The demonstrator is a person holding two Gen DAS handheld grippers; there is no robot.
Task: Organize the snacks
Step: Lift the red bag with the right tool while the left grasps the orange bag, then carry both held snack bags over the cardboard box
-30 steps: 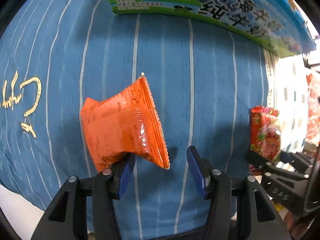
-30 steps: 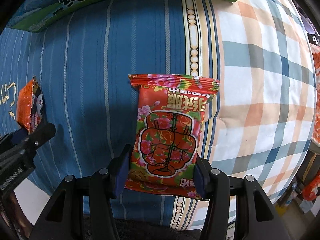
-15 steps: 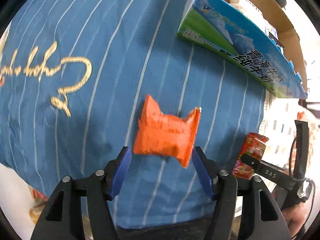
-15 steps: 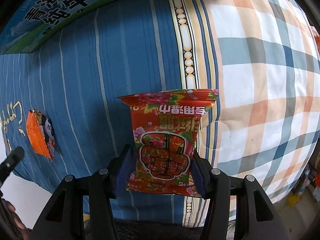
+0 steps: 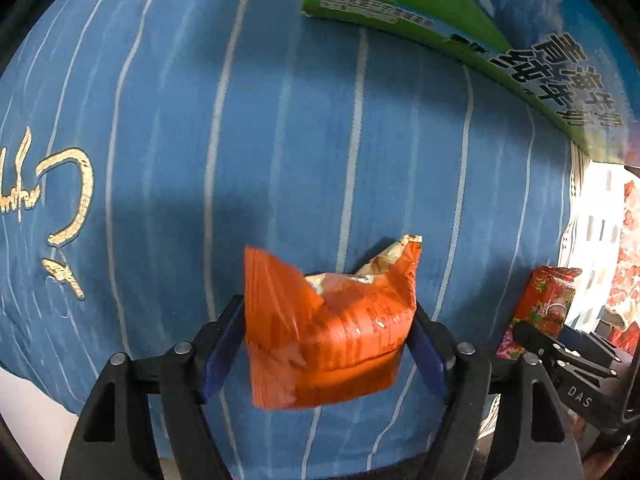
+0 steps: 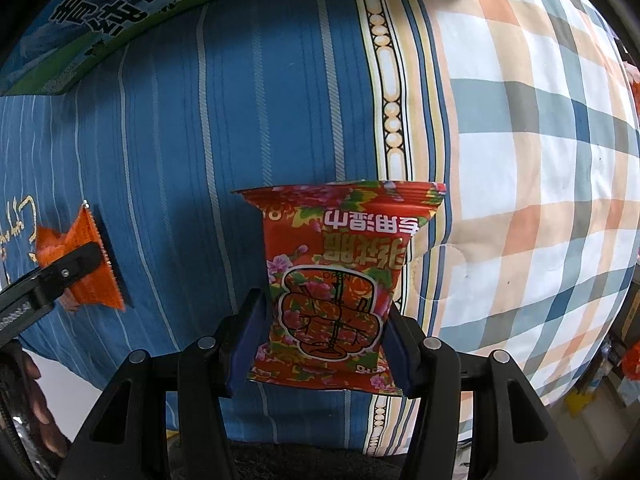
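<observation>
An orange snack packet [image 5: 332,332] sits crumpled between the blue pads of my left gripper [image 5: 326,344], which is shut on it above the blue striped cloth [image 5: 240,140]. The same orange packet [image 6: 86,276] shows at the left of the right wrist view. My right gripper [image 6: 326,344] is shut on a red flowered snack packet [image 6: 336,276], held upright with its print upside down; this red packet [image 5: 540,304] also appears at the right edge of the left wrist view.
A green and blue milk carton box [image 5: 500,40] lies at the far side of the cloth, and the same box [image 6: 160,4] spans the top left. A plaid cloth [image 6: 520,160] covers the right half. More red packets [image 5: 628,240] lie far right.
My left gripper closed in on the orange packet and now grips it, the packet crumpling between the pads. The right gripper keeps its hold on the red packet and shifted slightly.
</observation>
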